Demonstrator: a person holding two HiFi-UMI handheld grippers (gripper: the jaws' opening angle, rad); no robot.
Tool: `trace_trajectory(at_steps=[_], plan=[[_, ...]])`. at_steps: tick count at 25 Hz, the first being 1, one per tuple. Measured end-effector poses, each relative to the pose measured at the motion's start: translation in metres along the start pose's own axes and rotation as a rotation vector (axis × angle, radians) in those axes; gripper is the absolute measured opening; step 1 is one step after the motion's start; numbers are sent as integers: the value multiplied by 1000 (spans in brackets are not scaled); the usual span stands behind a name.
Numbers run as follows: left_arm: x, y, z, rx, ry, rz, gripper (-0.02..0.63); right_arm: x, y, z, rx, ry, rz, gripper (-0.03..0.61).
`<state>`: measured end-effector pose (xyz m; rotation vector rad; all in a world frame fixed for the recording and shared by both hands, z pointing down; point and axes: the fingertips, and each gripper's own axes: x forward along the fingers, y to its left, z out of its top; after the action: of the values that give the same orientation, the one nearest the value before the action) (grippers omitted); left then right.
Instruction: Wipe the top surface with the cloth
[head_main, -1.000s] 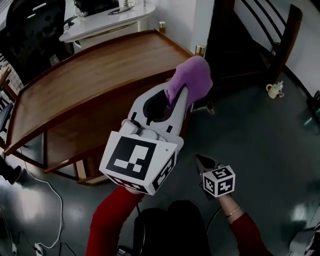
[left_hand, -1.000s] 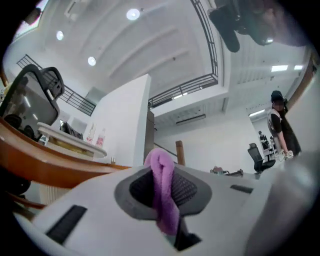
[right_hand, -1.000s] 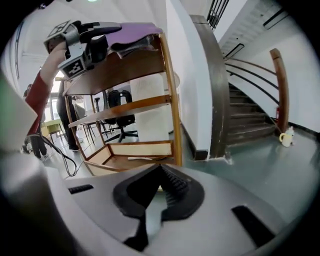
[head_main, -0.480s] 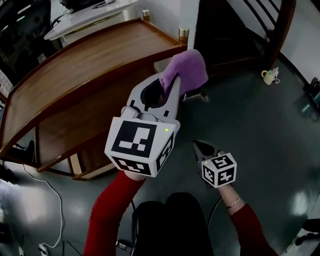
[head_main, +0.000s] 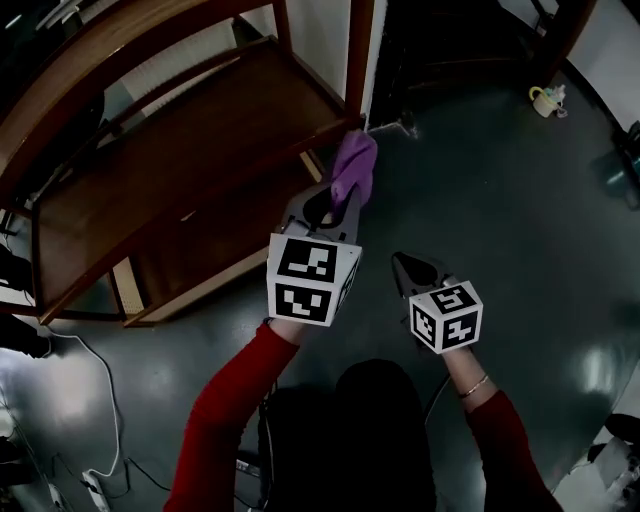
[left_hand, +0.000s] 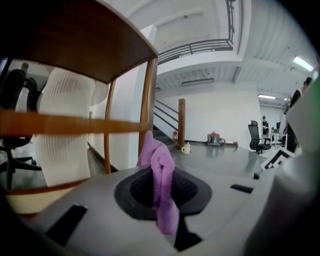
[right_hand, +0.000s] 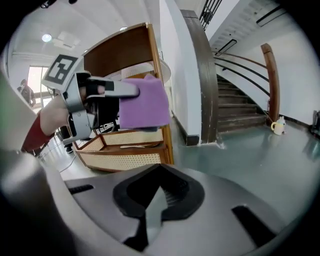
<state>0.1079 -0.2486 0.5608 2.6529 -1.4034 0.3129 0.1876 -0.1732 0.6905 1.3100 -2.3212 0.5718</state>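
Closest in, the person's red sleeve leads out to the left gripper, whose jaws are clamped on a purple cloth. The cloth is bunched up between them and sticks out past the tips. The right gripper is held just beside the left and a little lower, over the dark floor. Its jaws are pressed together with nothing between them. The cloth hangs at the near right corner of the wooden table, close to the corner post. It is level with the shelf under the top rather than with the top itself. From the left gripper view the underside of the top stretches overhead, and I cannot tell whether the cloth touches any wood. Further off, a small pale mug stands on the floor near the foot of a dark wooden staircase.
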Motion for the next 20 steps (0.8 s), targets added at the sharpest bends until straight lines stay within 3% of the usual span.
trace_trajectory(at_steps=[6,9,14,20], plan=[[35,20,-123,-67,251,37,52,0,-6,-32,32,58,-16,12],[43,34,-168,-87,321,62,52,2,-8,-37,39,66,-18,11],[49,36,-192,-140,384,61,52,1,-12,-39,55,77,-27,11],[51,30,-188,-134,385,48,52,4,-12,-36,45,92,-19,11]])
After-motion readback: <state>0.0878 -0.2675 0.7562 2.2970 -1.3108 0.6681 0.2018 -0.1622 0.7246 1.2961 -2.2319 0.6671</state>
